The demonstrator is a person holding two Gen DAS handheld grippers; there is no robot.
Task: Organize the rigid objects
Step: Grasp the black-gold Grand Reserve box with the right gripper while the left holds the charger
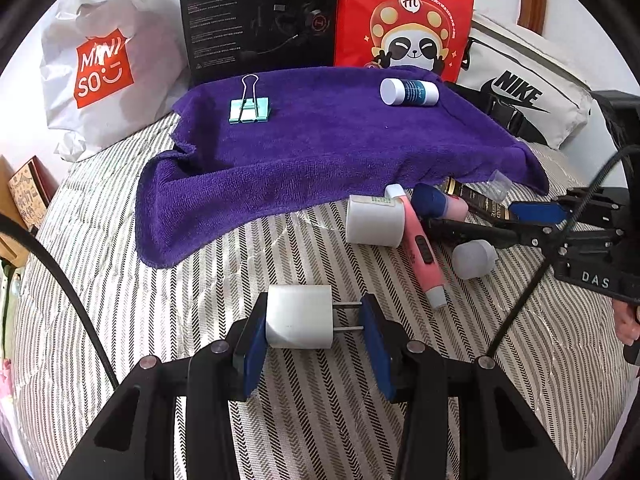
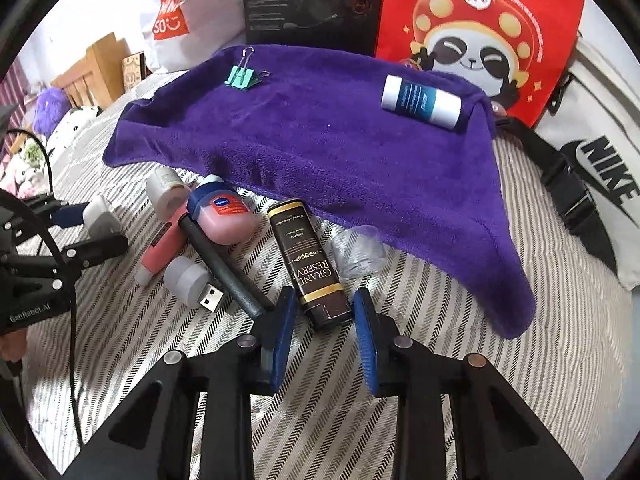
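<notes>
Two things lie on the purple towel (image 1: 320, 152) at the far side — a clip (image 1: 250, 110) and a bottle (image 1: 409, 92) — while the left gripper (image 1: 316, 332) clamps a white plug (image 1: 300, 316), the right gripper (image 2: 324, 320) clamps a brown box (image 2: 308, 264), and a heap waits near.

black angular tongs (image 1: 314, 330), blue ribbed pads (image 2: 366, 332), silver rivets, black cables

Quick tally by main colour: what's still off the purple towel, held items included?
White: 3 (plug charger, labelled block, frosted USB light)
Pink: 2 (pen, blue-lidded jar)
Black: 1 (slim stick)
Brown: 1 (gold-banded box)
Clear: 1 (plastic cap)
Total: 8
</notes>
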